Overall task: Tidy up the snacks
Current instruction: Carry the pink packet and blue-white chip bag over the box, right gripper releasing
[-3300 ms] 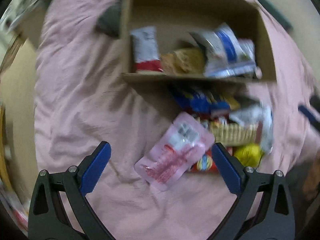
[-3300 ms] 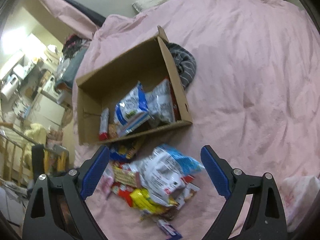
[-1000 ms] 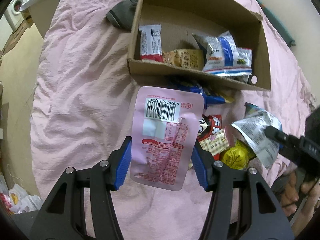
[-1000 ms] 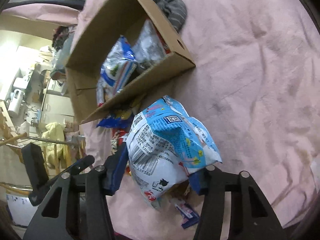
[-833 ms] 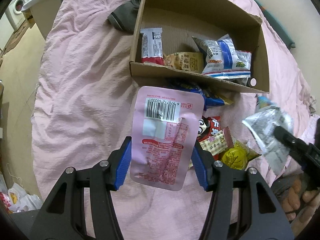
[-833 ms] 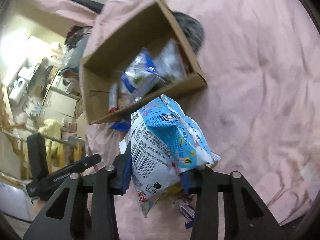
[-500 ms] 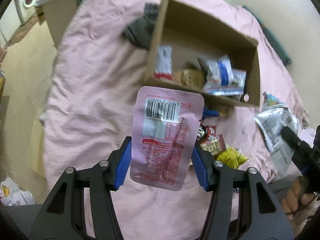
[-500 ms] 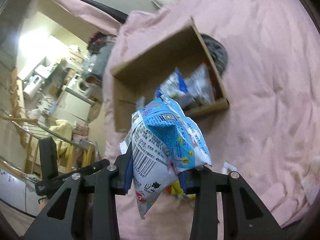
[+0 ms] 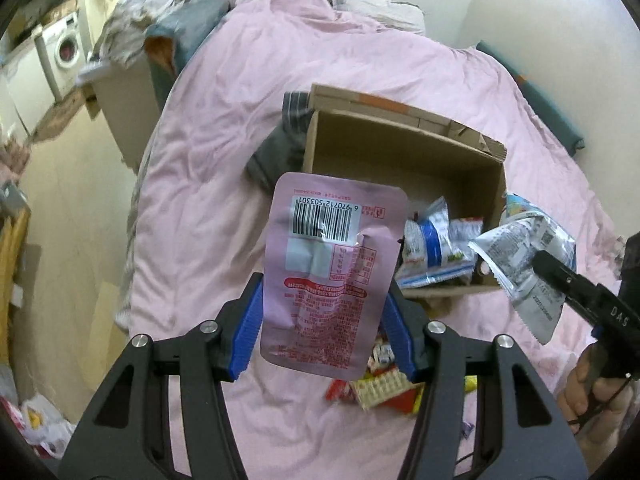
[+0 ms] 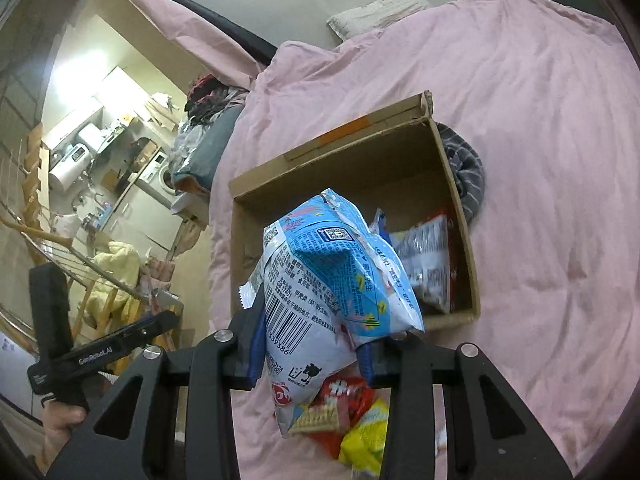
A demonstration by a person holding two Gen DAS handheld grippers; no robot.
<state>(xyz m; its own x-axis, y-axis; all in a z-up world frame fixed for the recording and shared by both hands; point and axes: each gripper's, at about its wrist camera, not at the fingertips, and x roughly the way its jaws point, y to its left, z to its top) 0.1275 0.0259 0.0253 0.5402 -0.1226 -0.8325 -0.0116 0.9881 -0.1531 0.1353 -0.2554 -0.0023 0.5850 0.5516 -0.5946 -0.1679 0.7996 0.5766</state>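
Lifted higher, left gripper [image 9: 322, 330] clamps flat pink pouch [image 9: 332, 268], right gripper [image 10: 310, 346] clamps crumpled blue-white bag [image 10: 320, 292].

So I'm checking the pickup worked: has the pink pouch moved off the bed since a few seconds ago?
Yes. The pink pouch is up off the pink bedspread, clamped in the left gripper and held in front of the cardboard box.

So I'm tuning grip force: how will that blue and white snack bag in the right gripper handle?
The blue and white snack bag looks puffy and creased, so probably light and crushable. The right gripper pinches only its lower part, and it flops sideways, so likely floppy. Its glossy film may slip.
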